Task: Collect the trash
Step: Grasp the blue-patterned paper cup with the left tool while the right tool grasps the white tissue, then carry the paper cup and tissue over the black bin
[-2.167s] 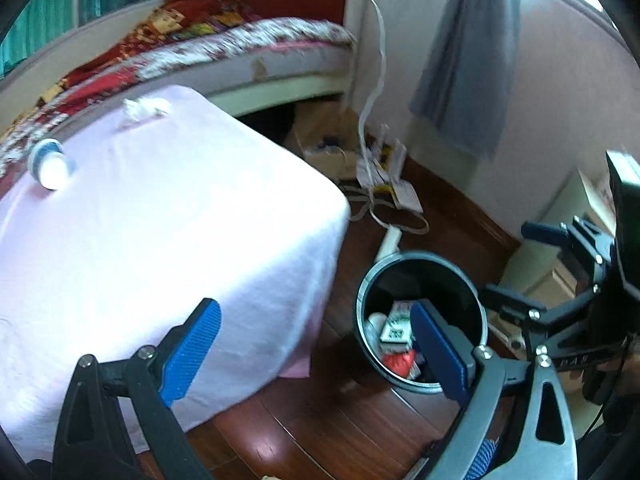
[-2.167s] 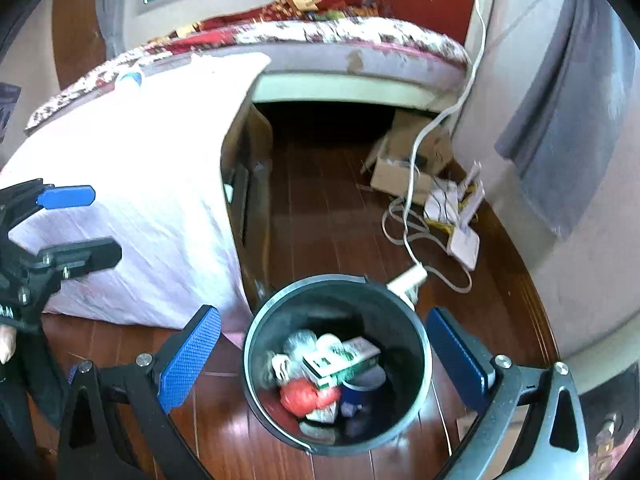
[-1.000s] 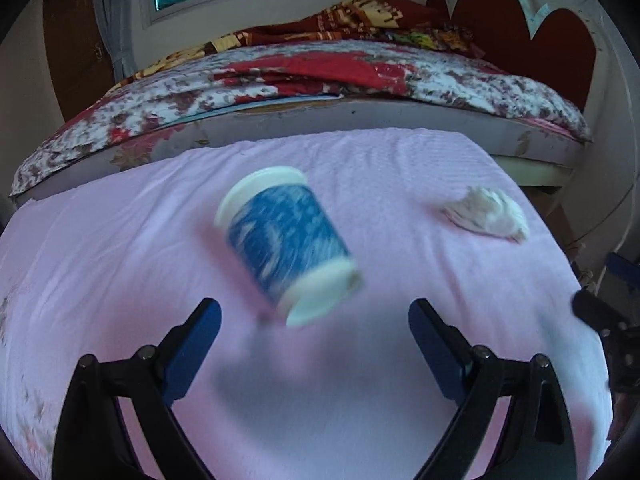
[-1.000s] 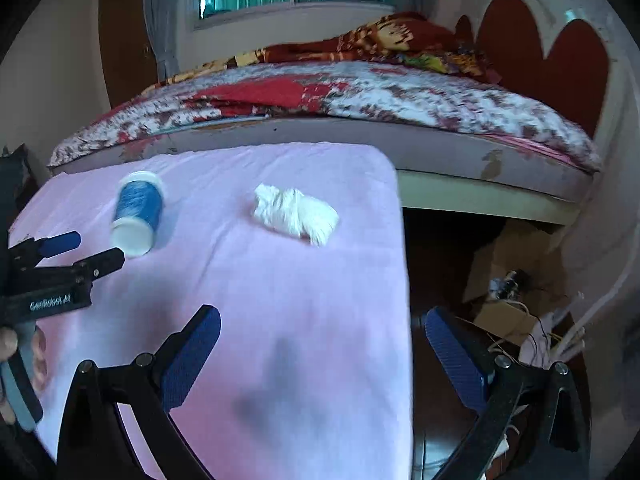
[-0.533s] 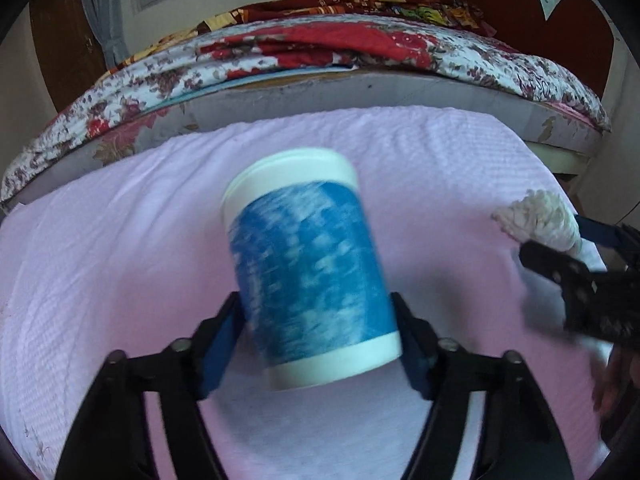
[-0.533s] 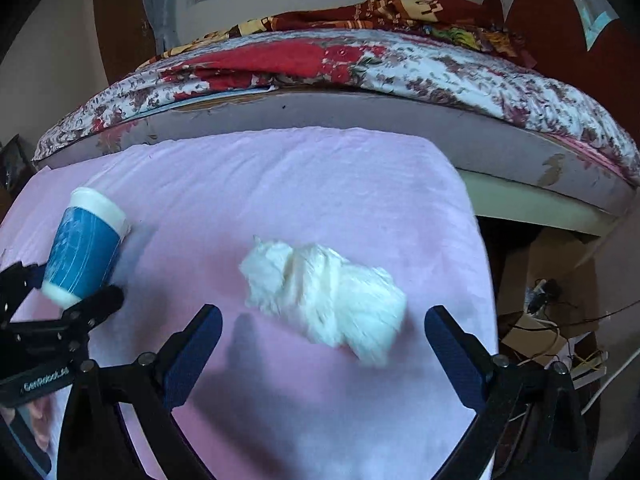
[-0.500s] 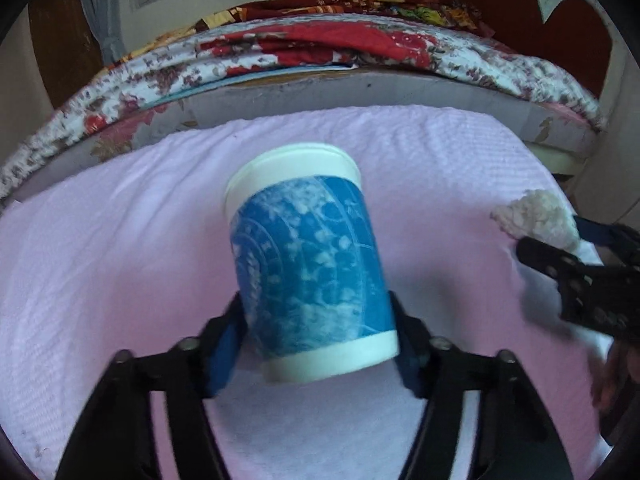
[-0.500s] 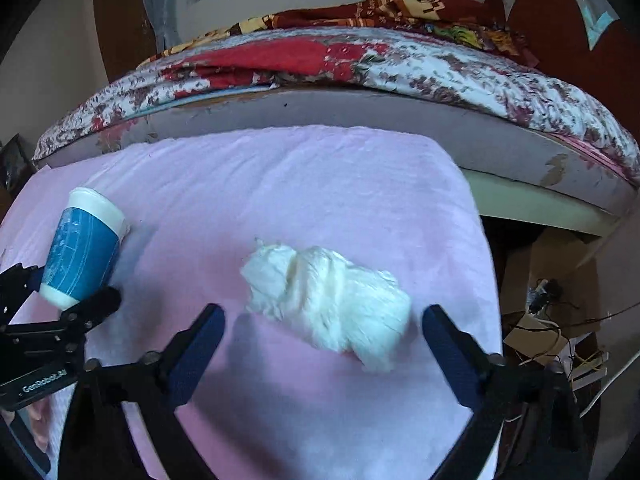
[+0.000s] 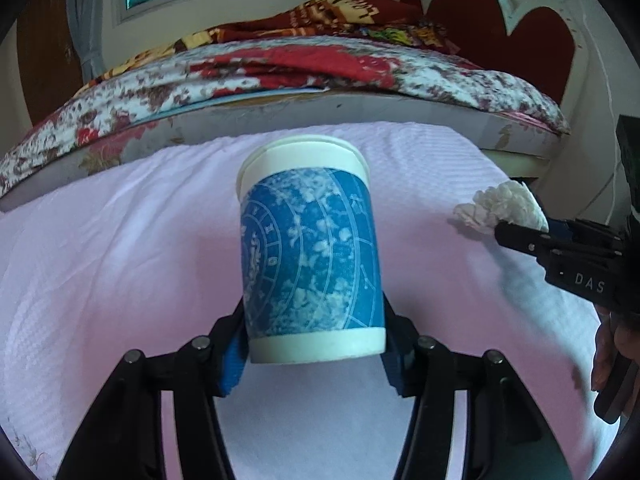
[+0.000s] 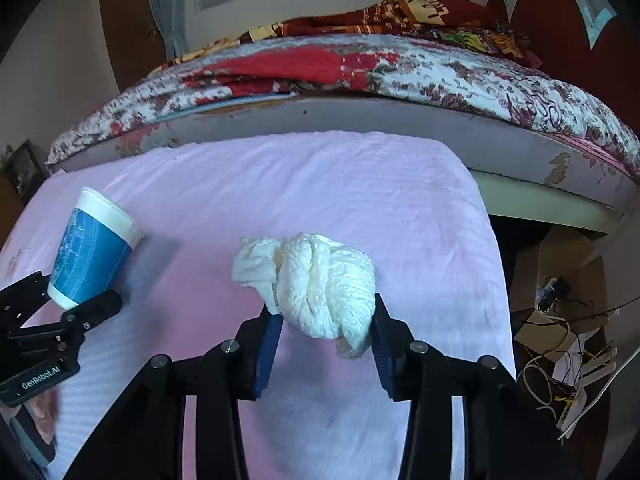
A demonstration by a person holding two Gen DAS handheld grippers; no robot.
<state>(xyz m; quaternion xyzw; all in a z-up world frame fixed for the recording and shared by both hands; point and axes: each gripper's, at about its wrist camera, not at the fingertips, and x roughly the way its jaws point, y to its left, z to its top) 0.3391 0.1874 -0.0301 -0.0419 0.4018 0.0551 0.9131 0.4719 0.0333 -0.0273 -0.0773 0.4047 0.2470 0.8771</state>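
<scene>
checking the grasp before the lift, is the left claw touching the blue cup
Touching. In the left wrist view the left claw has both blue pads pressed against the sides of the blue cup near its base, with no gap showing.

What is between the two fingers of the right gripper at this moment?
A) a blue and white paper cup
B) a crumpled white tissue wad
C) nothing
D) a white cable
B: in the right wrist view the right gripper has its blue pads against both sides of the crumpled white tissue wad.
</scene>
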